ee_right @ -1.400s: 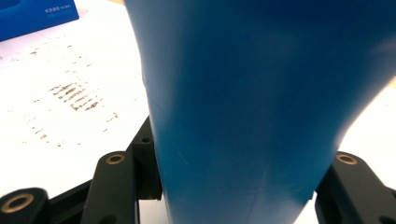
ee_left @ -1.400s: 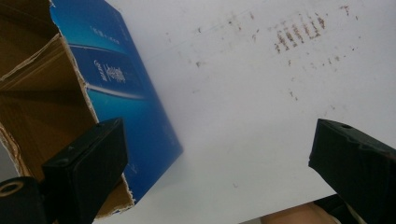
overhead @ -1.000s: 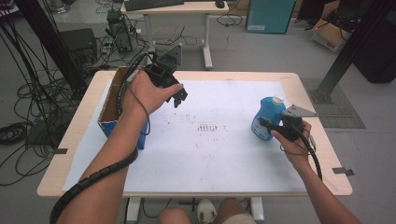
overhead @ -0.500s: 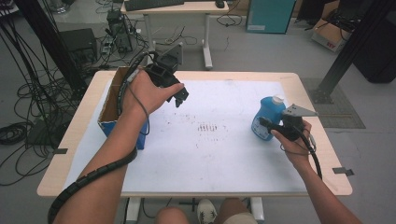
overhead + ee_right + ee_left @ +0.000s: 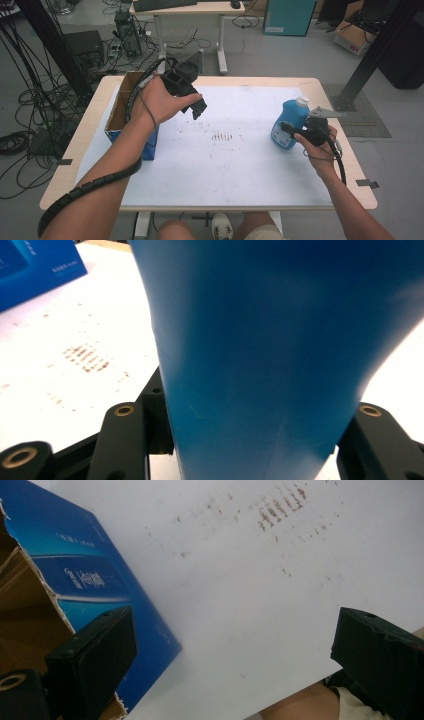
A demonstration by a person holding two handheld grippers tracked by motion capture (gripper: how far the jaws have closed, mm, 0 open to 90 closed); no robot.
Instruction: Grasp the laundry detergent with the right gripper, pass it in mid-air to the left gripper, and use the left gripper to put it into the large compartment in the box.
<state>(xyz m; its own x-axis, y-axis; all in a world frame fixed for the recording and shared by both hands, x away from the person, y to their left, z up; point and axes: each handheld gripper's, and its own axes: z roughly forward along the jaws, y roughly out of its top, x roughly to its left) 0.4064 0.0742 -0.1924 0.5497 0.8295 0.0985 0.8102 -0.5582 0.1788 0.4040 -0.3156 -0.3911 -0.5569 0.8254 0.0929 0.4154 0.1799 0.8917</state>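
One blue bottle (image 5: 287, 122) stands upright, cap up, clamped in the right tool (image 5: 292, 131).

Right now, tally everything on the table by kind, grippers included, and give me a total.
Blue bottle: 1
Open cardboard box, blue outside: 1
White table sheet: 1
Handheld grippers: 2, the left gripper open, the right gripper shut on the bottle
Total: 5

Wooden-edged table (image 5: 90, 150) under a white sheet (image 5: 210, 170).
Bearing an open blue box (image 5: 131, 131) at left, a blue bottle (image 5: 289, 122) at right, brown smudges (image 5: 223, 136) mid-sheet.
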